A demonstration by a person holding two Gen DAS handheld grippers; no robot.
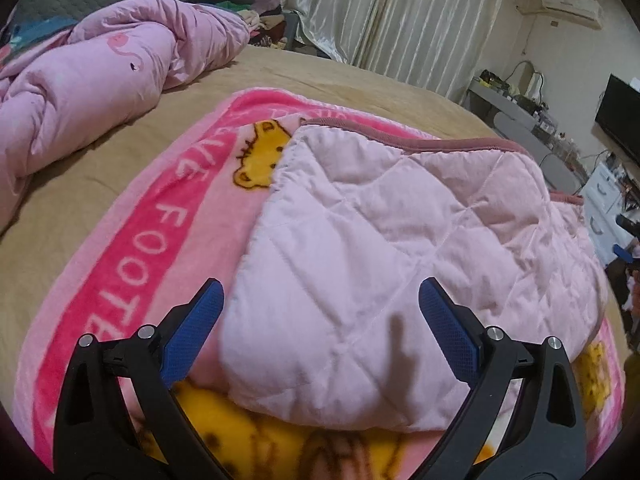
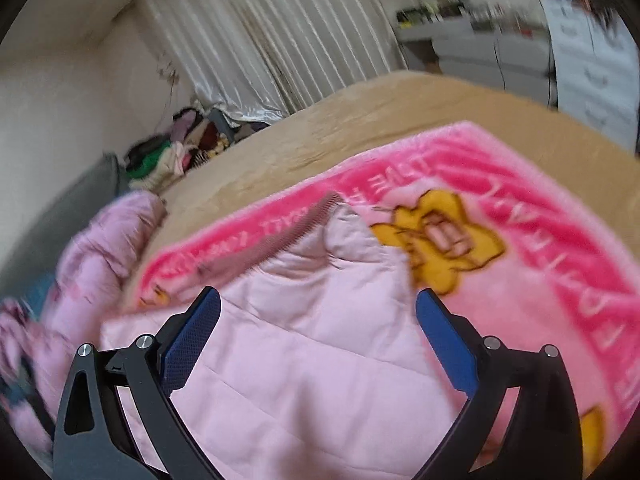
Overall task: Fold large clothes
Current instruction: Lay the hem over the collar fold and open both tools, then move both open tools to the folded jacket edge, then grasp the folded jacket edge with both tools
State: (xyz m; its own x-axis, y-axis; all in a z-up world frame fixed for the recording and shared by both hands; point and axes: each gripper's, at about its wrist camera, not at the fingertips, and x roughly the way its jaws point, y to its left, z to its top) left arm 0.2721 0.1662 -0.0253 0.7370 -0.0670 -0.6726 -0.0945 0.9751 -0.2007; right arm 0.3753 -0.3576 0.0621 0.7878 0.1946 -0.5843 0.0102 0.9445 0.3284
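Observation:
A pale pink quilted garment [image 1: 384, 264] with a ribbed mauve hem [image 1: 432, 142] lies folded over on a pink cartoon blanket [image 1: 160, 232]. My left gripper [image 1: 320, 296] is open above the garment's near left part, blue pads wide apart, holding nothing. In the right wrist view the same garment [image 2: 312, 360] and its ribbed hem [image 2: 296, 232] lie under my right gripper [image 2: 318, 304], which is open and empty. That view is motion-blurred.
The blanket [image 2: 520, 280] lies on a tan bed sheet [image 1: 100, 168]. A bunched pink duvet [image 1: 92, 80] sits at the left. A clothes pile [image 2: 176, 152], curtains [image 1: 400, 12], a desk [image 1: 516, 112] and a television [image 1: 620, 112] stand beyond the bed.

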